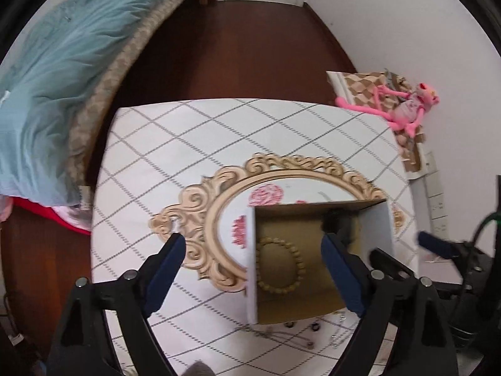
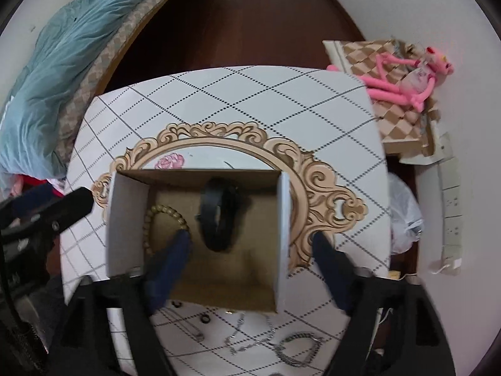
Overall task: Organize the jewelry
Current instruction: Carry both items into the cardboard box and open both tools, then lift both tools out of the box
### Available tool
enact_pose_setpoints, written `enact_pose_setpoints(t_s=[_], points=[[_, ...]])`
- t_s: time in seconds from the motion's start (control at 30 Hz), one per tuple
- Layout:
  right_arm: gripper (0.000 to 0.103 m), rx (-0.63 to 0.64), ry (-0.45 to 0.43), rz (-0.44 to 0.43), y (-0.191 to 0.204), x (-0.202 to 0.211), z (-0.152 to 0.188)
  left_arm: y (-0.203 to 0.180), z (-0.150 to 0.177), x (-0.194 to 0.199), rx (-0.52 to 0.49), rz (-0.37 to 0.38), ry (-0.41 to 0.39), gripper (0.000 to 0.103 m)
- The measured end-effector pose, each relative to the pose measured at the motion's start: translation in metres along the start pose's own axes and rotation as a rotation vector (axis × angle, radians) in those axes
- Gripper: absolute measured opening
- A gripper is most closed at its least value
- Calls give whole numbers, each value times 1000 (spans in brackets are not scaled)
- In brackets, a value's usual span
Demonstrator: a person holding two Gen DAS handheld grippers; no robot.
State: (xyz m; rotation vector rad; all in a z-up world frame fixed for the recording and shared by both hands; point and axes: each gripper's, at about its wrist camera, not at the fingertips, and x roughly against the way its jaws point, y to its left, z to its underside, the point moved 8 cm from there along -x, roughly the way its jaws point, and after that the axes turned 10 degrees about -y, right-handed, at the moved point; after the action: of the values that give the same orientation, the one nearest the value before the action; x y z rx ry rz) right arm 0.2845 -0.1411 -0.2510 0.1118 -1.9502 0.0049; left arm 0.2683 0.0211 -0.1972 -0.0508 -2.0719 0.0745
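Observation:
An open cardboard box (image 2: pixel 281 225) (image 1: pixel 252 266) stands on the ornate mirror tray (image 2: pixel 325 185) (image 1: pixel 200 219) on the table. Inside lie a tan beaded bracelet (image 2: pixel 156 216) (image 1: pixel 278 283) and a black bangle (image 2: pixel 216 216), which the left wrist view (image 1: pixel 336 224) shows dark and blurred. My right gripper (image 2: pixel 250 241) is open and empty above the box. My left gripper (image 1: pixel 252 246) is open and empty, over the box's left wall. Silver chains and a link bracelet (image 2: pixel 297 349), plus small rings (image 2: pixel 205 318), lie on the table in front of the box; the chains also show in the left wrist view (image 1: pixel 297 333).
The table has a white diamond-pattern cloth (image 2: pixel 250 100) (image 1: pixel 188 144). A bed with a teal blanket (image 1: pixel 62 62) (image 2: pixel 62 56) lies to the left. A pink plush toy (image 2: pixel 404 81) (image 1: pixel 404 106) sits on a checkered stand at right. A plastic bag (image 2: pixel 404 216) sits beside the table.

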Motion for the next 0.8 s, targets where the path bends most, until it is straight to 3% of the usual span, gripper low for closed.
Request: enact_pose_setpoints(t_s=[0.07,0.17,0.43,0.8], points=[[91,16,-3,39,-3,2,8,4,6,1,-8,-29,-20,100],[98,21,5,64,-6,-1,23,5,18,2,-20,-54,-36,100],[98,6,-13,86,-10,-1,51,3,44,8,-35,-92,-46,101],[98,-12,-137,94,-7,53,54,6,53,53,-26,-127,-125,101]])
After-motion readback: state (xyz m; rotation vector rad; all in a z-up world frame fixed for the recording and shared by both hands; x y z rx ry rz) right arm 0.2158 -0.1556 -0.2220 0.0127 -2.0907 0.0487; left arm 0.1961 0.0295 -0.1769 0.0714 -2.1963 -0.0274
